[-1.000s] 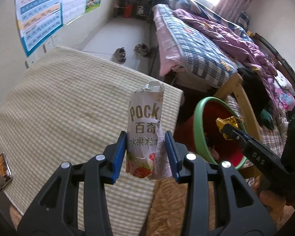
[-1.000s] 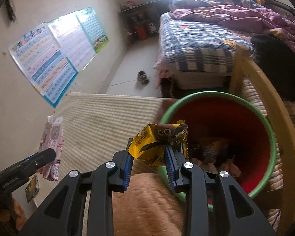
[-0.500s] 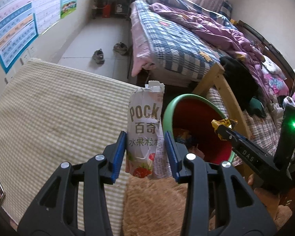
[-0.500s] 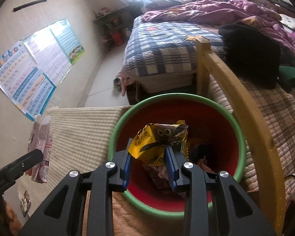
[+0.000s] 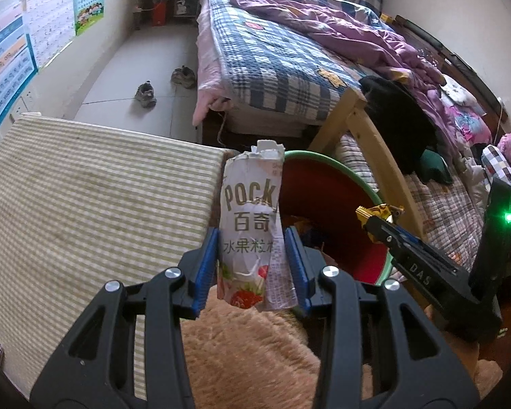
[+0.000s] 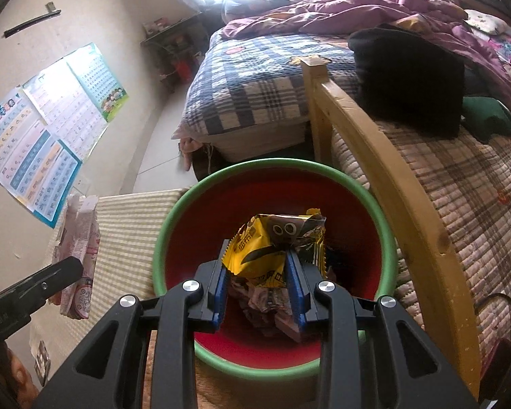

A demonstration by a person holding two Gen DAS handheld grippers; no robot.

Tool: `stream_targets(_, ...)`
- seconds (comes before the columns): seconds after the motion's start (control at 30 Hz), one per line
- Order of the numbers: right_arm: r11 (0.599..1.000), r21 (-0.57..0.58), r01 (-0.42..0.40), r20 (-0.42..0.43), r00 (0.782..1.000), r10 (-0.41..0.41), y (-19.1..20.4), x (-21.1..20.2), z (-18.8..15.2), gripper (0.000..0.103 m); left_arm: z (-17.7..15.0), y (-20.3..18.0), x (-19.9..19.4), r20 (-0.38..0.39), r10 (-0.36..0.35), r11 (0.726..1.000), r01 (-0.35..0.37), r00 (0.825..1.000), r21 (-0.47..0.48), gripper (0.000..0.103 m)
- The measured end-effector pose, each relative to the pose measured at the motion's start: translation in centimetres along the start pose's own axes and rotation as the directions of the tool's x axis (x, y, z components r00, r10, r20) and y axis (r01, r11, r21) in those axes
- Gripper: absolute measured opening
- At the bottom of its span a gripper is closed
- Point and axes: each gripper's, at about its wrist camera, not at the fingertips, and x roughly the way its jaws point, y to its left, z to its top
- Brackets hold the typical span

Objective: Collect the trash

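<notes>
Right wrist view, yellow wrapper [image 6: 279, 248] pinched in right claw [image 6: 258, 298], above red bin [image 6: 173, 235]

The Pocky wrapper [image 5: 252, 228] is blocking the near left rim of the red bin [image 5: 327, 211] at frame centre. In the right wrist view the yellow wrapper [image 6: 276, 248] is covering much of the trash lying inside. The wall posters [image 5: 6, 64] are running off the upper left edge, their print too small to read.

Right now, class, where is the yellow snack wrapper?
In the right wrist view the yellow snack wrapper is clamped in the right hand-held gripper, over the open red bin, beside the wooden bed frame.
</notes>
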Motion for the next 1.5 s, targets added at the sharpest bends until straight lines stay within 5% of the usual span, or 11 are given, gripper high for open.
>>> stream_targets(0.37,0.999,0.015,0.034,0.014,0.999,-0.035,-1.3,-0.6,0.2,0.030,1.8,-3.6,1.1,0.009,-0.051,0.997,0.050,0.999,0.061,0.038)
stream_targets(0.5,0.999,0.029,0.045,0.008,0.999,-0.045,-1.7,-0.6,0.1,0.034,1.8,-4.2,1.3,0.016,-0.054,0.996,0.052,0.998,0.077,0.067)
stream_targets(0.67,0.998,0.022,0.058,0.007,0.998,-0.058,-1.6,-0.6,0.0,0.058,1.4,-2.9,0.7,0.026,-0.038,0.998,0.037,0.999,0.049,0.075)
stream_targets(0.97,0.997,-0.068,0.033,0.026,0.999,-0.032,1.7,-1.0,-0.3,0.068,0.3,2.0,-3.9,0.142,0.043,0.998,-0.036,0.989,-0.051,0.089)
stream_targets(1.13,0.989,-0.145,0.004,0.057,0.998,0.004,5.0,-1.7,-0.8,0.078,-1.0,5.9,-7.6,0.229,0.123,0.986,-0.093,0.966,-0.137,0.094)
stream_targets(1.33,0.965,-0.248,-0.083,0.118,0.986,0.116,10.0,-3.1,-1.7,0.085,-3.2,10.0,-11.6,0.328,0.240,0.958,-0.168,0.914,-0.232,0.097)
stream_targets(1.5,0.935,-0.337,-0.109,0.255,0.946,0.202,14.3,-5.7,-2.1,0.096,-3.9,11.4,-14.7,0.422,0.378,0.918,-0.272,0.824,-0.290,0.097)
